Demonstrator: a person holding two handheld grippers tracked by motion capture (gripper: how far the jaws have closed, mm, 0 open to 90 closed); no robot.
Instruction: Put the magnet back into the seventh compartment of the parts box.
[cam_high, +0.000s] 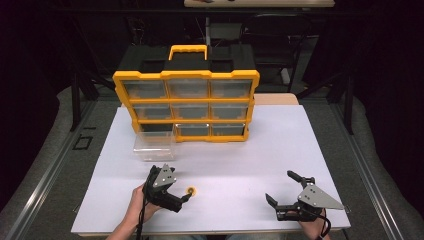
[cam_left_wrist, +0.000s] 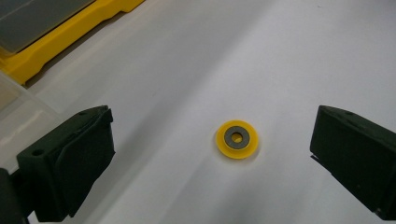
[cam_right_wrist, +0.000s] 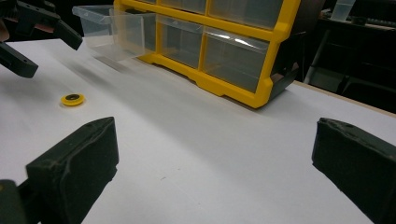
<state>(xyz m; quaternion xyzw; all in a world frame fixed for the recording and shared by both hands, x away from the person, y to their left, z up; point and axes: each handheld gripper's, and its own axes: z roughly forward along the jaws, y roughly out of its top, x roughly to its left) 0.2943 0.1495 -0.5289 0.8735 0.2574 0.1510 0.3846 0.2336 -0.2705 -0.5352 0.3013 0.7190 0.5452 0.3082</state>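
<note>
Open room: the white tabletop (cam_high: 240, 150) lies bare between the two hands and across its middle and right part; the organiser stands at the far edge, well apart from both grippers.
Near edge: both hands come in over the front edge of the tabletop, the left one toward the left, the right one near the right front corner.
Yellow washer (cam_high: 191, 190): a small yellow ring with a dark grey centre and a hole, flat on the tabletop just right of the left tool; in the left gripper view (cam_left_wrist: 236, 138) it lies between the jaws, a little ahead of them, touching neither.
Left hand-held gripper (cam_high: 186, 197): jaws spread wide, holding nothing, aimed at the washer from the left.
Right hand-held gripper (cam_high: 284, 190): jaws spread wide, empty, over bare tabletop, well apart from the washer.
Clear drawer (cam_high: 154, 145): a transparent bin pulled out of the organiser, resting on the tabletop in front of its lower left slot.
Yellow organiser (cam_high: 186, 105): a black and yellow case with a handle on top and three rows of clear drawers, upright.
Room: dark surroundings, grey floor at both sides of the tabletop, black frames behind.
</note>
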